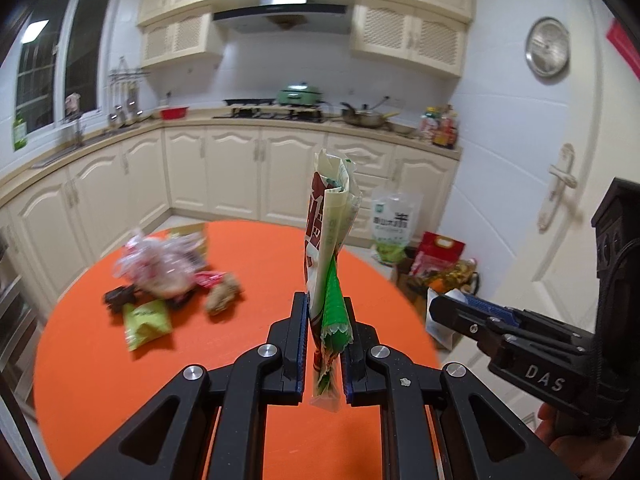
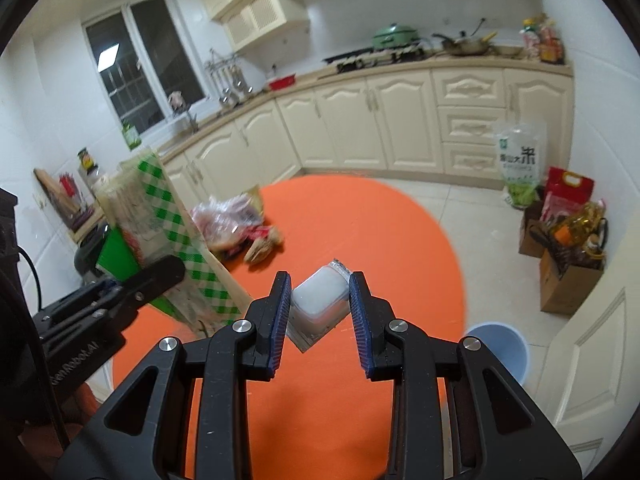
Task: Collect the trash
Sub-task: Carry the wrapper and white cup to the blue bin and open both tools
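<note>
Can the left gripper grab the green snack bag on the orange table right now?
Probably not yet. The left gripper is shut on a tall wrapper, so it has no room. The green snack bag lies uncovered on the orange table, so nothing else blocks it.

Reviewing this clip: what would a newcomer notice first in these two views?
The round orange table fills both views, with a heap of wrappers at its far left. Above it the left tool pinches an upright green-and-white food package, and the right tool grips a small white packet. A pale blue bin stands on the floor beside the table.

Orange round table (image 1: 256,360): wrapper pile (image 1: 168,276) on top.
</note>
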